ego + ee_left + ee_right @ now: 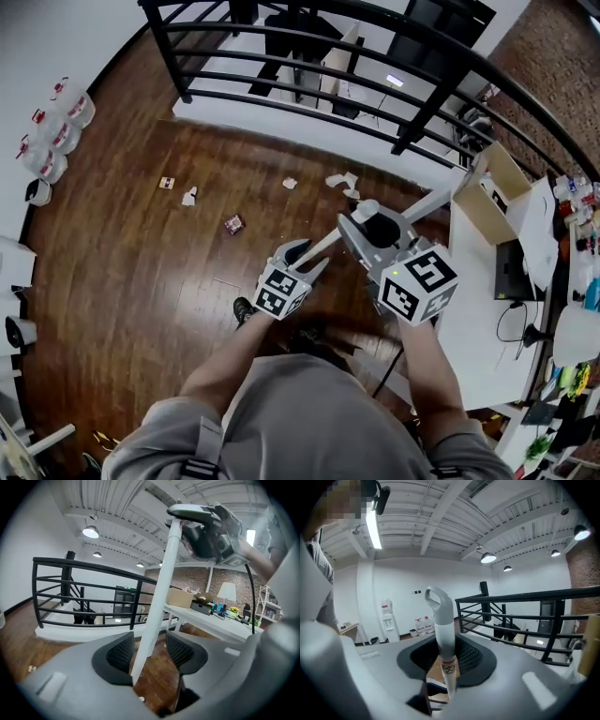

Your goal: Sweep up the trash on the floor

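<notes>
The wood floor [122, 262] on my side of the black railing [171, 54] isn't swept yet. My right gripper [447, 662] clamps the white broom handle [443, 630] near its top, while my left gripper [150, 652] stands wide around it, not gripping. Paper scraps [190, 196] and a small dark wrapper [233, 224] lie just short of the railing, all left to do.

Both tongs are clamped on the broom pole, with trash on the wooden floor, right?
No: the left tongs stand open around the pole, as the left gripper view shows. The right tongs do clamp it; trash is on the floor.
</notes>
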A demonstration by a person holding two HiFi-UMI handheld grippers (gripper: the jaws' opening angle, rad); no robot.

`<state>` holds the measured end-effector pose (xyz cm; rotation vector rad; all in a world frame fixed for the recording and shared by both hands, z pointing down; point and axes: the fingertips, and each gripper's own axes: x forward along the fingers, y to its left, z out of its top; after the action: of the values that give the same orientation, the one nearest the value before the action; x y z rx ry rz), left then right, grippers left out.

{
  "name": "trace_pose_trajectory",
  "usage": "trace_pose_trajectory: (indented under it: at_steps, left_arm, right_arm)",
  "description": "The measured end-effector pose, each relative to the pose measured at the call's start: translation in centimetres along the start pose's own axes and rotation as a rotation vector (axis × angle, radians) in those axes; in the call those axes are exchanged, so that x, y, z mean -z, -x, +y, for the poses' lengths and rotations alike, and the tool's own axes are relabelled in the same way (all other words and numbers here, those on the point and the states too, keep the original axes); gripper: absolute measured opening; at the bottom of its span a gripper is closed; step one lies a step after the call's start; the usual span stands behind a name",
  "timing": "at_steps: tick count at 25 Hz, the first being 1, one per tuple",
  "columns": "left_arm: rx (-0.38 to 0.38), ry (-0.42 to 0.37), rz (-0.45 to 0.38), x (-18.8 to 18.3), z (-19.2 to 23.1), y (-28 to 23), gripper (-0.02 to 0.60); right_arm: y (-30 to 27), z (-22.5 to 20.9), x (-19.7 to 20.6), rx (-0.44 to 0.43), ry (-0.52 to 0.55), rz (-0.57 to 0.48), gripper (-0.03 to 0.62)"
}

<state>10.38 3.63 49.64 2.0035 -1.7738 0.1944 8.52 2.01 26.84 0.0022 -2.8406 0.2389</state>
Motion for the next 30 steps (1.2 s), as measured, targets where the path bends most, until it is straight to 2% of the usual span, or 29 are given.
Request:
trace_pose_trajectory:
  at_steps: [3, 4, 5, 12, 16, 20, 25, 30]
  left_arm:
    - [-0.044, 0.032, -0.002, 0.3, 3.4, 2.1, 0.177]
    - [-0.056, 0.046, -0.001, 0.4, 4.6, 2.8, 0.116]
    - [-0.067, 0.057, 0.002, 0.6, 5.8, 3.6, 0.104]
    - [-0.115, 0.110, 0.047, 4.1, 14.9, 9.5, 0.129]
    - [-0.107, 0.107, 0.069, 6.7, 20.5, 11.1, 0.135]
    - [-0.107, 0.093, 0.116, 9.6, 26.6, 10.9, 0.138]
    - [-0.119, 0.090, 0.206, 14.0, 33.1, 8.7, 0.138]
    - [-0.113, 0.081, 0.248, 17.1, 37.0, 4.5, 0.138]
  right_arm:
    - [-3.0, 2.9, -1.4, -0.068, 0.005, -0.011, 0.094]
    - [-4.1, 3.7, -1.6, -0.088, 0.005, -0.010, 0.094]
    - [-5.2, 4.3, -1.8, -0.105, 0.003, -0.007, 0.094]
    - [-14.3, 9.0, -0.2, -0.164, -0.021, 0.055, 0.095]
    - [-19.5, 9.9, 1.6, -0.138, -0.071, 0.076, 0.095]
    - [-24.9, 9.0, 4.4, -0.080, -0.142, 0.060, 0.095]
    - [-31.1, 5.8, 9.4, -0.017, -0.252, 0.059, 0.095]
    - [-34.7, 0.9, 13.5, 0.065, -0.326, 0.066, 0.095]
